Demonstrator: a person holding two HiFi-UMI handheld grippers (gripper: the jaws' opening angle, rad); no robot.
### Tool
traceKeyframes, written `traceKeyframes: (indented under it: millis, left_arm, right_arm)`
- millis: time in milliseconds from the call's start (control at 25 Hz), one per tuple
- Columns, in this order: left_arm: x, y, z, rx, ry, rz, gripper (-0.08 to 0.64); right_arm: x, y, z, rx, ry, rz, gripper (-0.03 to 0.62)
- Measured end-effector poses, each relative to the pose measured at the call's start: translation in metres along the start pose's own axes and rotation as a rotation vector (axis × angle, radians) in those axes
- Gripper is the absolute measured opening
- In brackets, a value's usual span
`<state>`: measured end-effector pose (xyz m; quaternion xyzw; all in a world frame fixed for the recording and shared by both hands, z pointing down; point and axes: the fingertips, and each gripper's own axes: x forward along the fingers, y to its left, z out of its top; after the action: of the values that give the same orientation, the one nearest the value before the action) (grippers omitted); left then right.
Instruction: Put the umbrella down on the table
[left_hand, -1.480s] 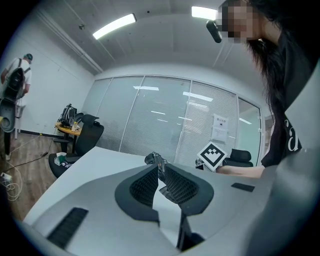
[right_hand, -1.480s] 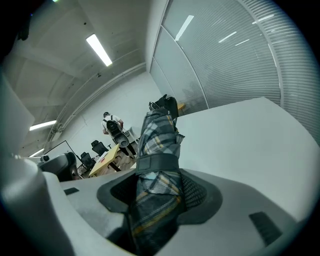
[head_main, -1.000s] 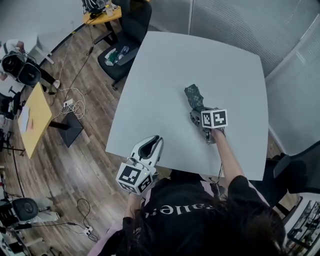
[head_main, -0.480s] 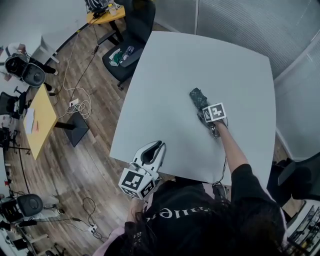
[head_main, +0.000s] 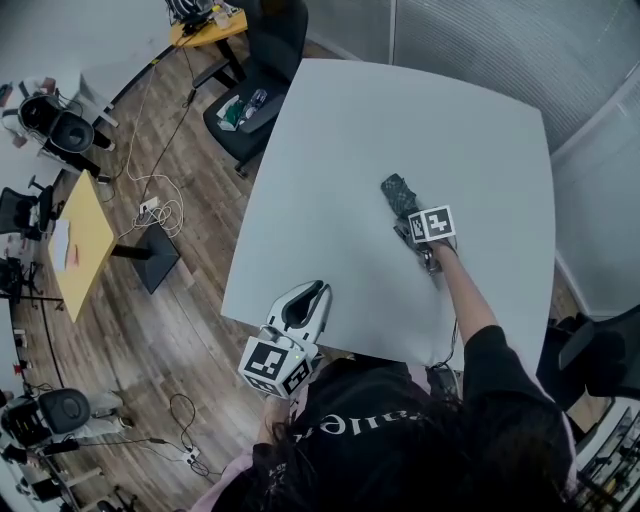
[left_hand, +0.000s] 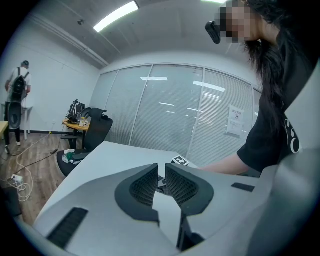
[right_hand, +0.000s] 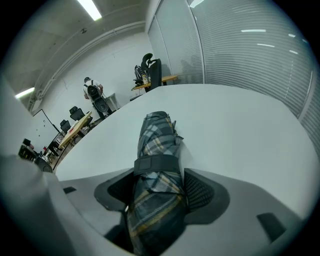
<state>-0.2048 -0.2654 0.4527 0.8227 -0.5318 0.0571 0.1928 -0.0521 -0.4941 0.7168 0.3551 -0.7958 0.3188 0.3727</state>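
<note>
An office with glass partitions and a wood floor surrounds the broad pale grey rounded-corner table, which is bare but for one thing. Over its right half the right gripper points steeply down, and its jaws have just been opening: they stand wide, with the folded grey-and-yellow plaid fabric umbrella lying between the pads, which look slack on the cloth, not pressing. The umbrella lies flat on the table and runs away from the jaws, bound by its dark wrap strap. The left gripper hangs at the table's near edge, well apart, jaws drawn together to a slit with nothing in them. By my reading the set-down is done and the release is in hand; the next move calls for drawing the right gripper straight back without snagging the strap or dragging the cloth. No brand shows on the umbrella; the paper notice on the glass and the print on the person's shirt are too small or skewed to read
</note>
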Motion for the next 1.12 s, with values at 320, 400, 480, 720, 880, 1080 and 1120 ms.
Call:
traceKeyframes:
  millis: [320, 400, 480, 720, 880, 1080, 1120]
  left_arm:
    - [-0.004, -0.005, 0.002, 0.002, -0.012, -0.009, 0.060]
    - [-0.007, -0.009, 0.001, 0.006, -0.015, -0.013, 0.060]
    - [-0.011, -0.013, 0.000, 0.010, -0.019, -0.018, 0.060]
    - [-0.018, -0.027, -0.003, 0.023, -0.030, -0.045, 0.060]
    - [-0.030, -0.043, -0.004, 0.029, -0.037, -0.066, 0.060]
    - [-0.043, -0.066, -0.016, 0.038, -0.041, -0.097, 0.061]
    - [-0.048, -0.071, -0.018, 0.039, -0.041, -0.103, 0.060]
  right_arm:
    - [-0.033, 0.003, 0.014, 0.026, -0.112, -0.009, 0.284]
    - [-0.049, 0.011, 0.017, 0.020, -0.158, 0.008, 0.284]
    - [-0.067, 0.021, 0.019, 0.027, -0.212, 0.037, 0.284]
    - [-0.120, 0.056, 0.009, 0.041, -0.327, 0.124, 0.270]
    - [-0.165, 0.081, -0.005, 0.052, -0.400, 0.160, 0.236]
    - [-0.211, 0.109, -0.033, 0.065, -0.475, 0.198, 0.215]
    - [-0.220, 0.116, -0.039, 0.069, -0.487, 0.204, 0.212]
